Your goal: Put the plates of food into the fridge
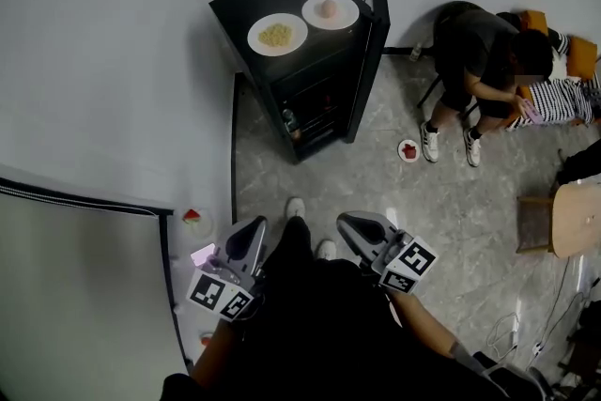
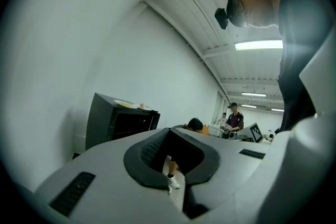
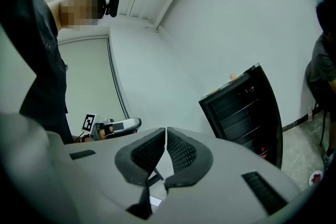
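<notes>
Noodle plate point(image 1: 277, 34) and second plate point(image 1: 330, 11) sat atop the fridge point(image 1: 324, 80); left hand-held gripper point(image 1: 252, 228) stood apart, right hand-held gripper point(image 1: 351, 223) together, both empty.

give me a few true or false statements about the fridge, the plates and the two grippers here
1. Two plates, the yellow food plate and the second plate, sit on top of the black fridge. True.
2. The fridge door is shut. False: it stands open.
3. The right gripper holds a plate. False: its jaws are together on nothing.
4. A floor plate with red food lies by the seated person's shoes. True.
5. The left gripper has its jaws apart, gripping nothing. True.
</notes>
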{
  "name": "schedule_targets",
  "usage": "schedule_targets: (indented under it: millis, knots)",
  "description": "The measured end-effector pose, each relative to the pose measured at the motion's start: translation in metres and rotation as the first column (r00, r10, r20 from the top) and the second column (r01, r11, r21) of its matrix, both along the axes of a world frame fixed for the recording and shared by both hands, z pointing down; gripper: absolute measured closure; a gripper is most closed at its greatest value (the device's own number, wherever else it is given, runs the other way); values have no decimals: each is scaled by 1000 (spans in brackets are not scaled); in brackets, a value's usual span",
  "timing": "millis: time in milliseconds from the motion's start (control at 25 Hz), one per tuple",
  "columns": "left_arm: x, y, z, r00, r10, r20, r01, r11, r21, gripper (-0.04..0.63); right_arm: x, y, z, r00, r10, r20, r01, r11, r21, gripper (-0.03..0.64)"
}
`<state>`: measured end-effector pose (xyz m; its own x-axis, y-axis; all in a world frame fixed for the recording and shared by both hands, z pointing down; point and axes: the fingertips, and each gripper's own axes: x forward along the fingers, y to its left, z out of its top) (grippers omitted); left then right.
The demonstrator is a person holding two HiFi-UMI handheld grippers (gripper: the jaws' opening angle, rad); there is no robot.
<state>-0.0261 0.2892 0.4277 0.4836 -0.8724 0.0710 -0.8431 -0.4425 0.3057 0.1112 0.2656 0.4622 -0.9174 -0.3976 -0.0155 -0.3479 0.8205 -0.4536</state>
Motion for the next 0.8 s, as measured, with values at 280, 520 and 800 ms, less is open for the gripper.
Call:
schedule_targets:
  millis: [280, 520, 800]
  knots:
    - [-10, -19, 8, 1000, 0, 1, 0, 1000, 6, 572, -6, -15, 7, 1000, 11, -24, -11, 1000, -13, 588]
    - [-23, -50, 10, 1000, -5, -18, 5, 1000, 10, 572, -18, -41, 7, 1000, -4, -28, 3, 1000, -27, 588]
    - [-46, -100, 13, 1000, 0, -22, 0, 1000, 6, 572, -47, -93, 14, 997, -17, -73, 13, 999, -45, 588]
